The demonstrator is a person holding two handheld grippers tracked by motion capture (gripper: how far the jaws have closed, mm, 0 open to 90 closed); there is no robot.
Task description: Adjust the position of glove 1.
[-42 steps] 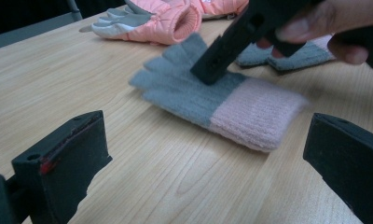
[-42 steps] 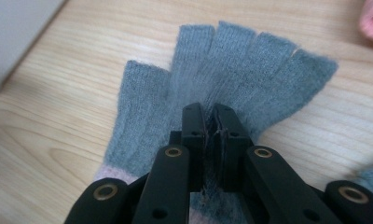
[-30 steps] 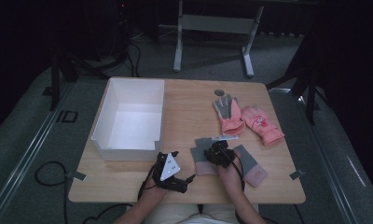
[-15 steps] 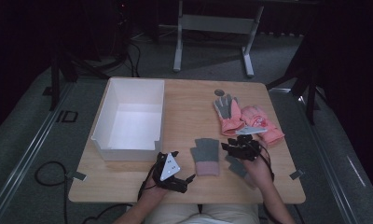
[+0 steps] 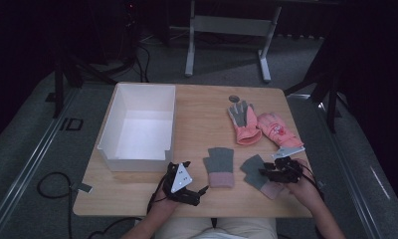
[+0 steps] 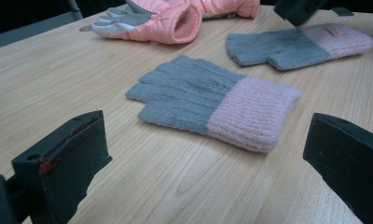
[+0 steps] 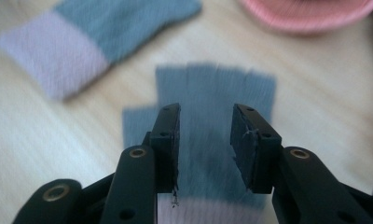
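Note:
Two grey knit gloves with pink cuffs lie flat near the table's front. The left knit glove point(image 5: 219, 167) point(image 6: 212, 100) lies just ahead of my left gripper point(image 5: 196, 176) point(image 6: 205, 128), which rests on the table, open wide and holding nothing. My right gripper point(image 5: 265, 173) point(image 7: 205, 126) hovers over the right knit glove point(image 5: 254, 169) point(image 7: 212, 116), jaws open a little and pointing down at its grey part; that view is blurred. Two pink ski gloves point(image 5: 259, 124) point(image 6: 152, 18) lie farther back on the right.
A white open box point(image 5: 110, 149) stands on the left half of the table, close behind my left gripper. A small dark round object point(image 5: 233, 98) sits near the far edge. Bare wood point(image 5: 202, 124) separates the box from the gloves.
My right gripper has moved from the left knit glove rightward and nearer the person, over the right knit glove. The left knit glove now lies flat. The left gripper has stayed put.

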